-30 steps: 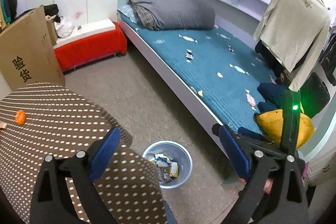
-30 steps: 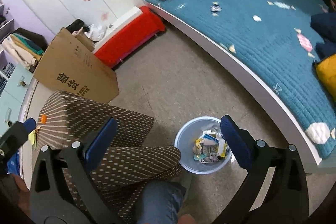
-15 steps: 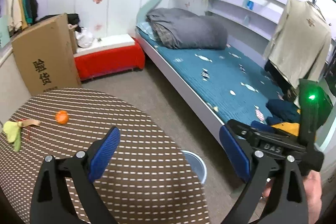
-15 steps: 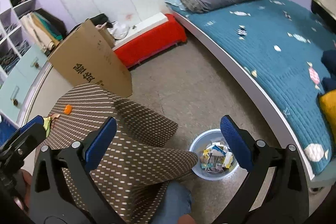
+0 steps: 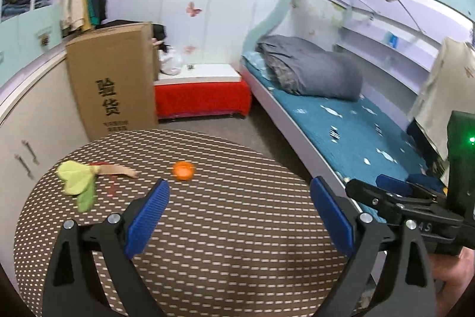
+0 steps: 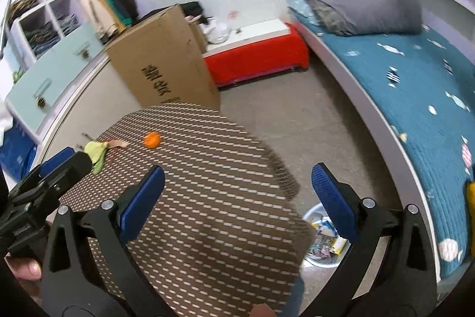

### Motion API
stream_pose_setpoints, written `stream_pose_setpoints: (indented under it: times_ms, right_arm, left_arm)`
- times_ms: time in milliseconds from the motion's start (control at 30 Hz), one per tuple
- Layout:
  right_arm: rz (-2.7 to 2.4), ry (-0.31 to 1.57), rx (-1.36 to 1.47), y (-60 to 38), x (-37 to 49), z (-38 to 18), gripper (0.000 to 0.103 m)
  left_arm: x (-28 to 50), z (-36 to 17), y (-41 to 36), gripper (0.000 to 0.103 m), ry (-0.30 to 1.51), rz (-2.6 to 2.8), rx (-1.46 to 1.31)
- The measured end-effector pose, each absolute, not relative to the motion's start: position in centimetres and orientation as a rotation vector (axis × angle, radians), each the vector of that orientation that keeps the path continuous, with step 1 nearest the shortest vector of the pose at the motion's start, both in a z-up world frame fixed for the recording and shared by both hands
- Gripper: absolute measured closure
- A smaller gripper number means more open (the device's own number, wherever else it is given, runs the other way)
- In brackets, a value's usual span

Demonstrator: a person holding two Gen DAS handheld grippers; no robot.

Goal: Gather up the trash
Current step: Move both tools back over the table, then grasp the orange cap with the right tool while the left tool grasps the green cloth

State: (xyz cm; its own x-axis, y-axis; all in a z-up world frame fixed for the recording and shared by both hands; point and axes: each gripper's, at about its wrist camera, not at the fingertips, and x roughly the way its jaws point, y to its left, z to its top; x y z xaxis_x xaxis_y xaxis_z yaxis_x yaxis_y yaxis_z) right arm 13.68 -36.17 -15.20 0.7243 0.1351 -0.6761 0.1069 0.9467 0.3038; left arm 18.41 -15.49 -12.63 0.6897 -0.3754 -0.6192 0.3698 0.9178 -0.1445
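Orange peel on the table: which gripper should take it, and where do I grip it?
The orange peel lies low and round on the patterned table, apart from the green scrap. The open left gripper looks closest; I'd come down from above with it, a finger on each side of the rim. A side approach would likely just push the peel along.

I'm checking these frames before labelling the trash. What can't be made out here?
- Bin: right wrist view, partly hidden by the table edge and the right gripper finger; absent from the left wrist view.
- Bin contents: too small to identify.
- Orange item: blurred; peel or cap, unclear.
- Green scrap: material unclear; in the right wrist view the left gripper covers part.
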Motion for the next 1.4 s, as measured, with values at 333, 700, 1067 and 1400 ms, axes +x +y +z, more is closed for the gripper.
stream_pose_setpoints:
  times_ms: [333, 700, 1067, 1400]
  right_arm:
    - [0.127, 0.808, 0.253, -28.4, 18.9, -16.2, 0.006]
    - [0.168, 0.867, 0.17, -23.4, 24.7, -19.7, 0.006]
    - [0.197, 0.873, 0.083, -19.8, 28.8, -21.4, 0.014]
    - [0.198, 0.889, 0.008, -18.6, 29.1, -22.9, 0.073]
  left_arm:
    - [21.6, -15.0, -6.4, 0.009, 0.704, -0.291, -0.057]
    - [27.2, -19.5, 0.4, 0.009, 0.767, -0.143, -0.046]
    - [32.0, -22.8, 0.7, 0.009, 0.836, -0.119, 0.206]
    - [32.5, -23.1, 0.4, 0.083, 0.882, -0.216, 0.145]
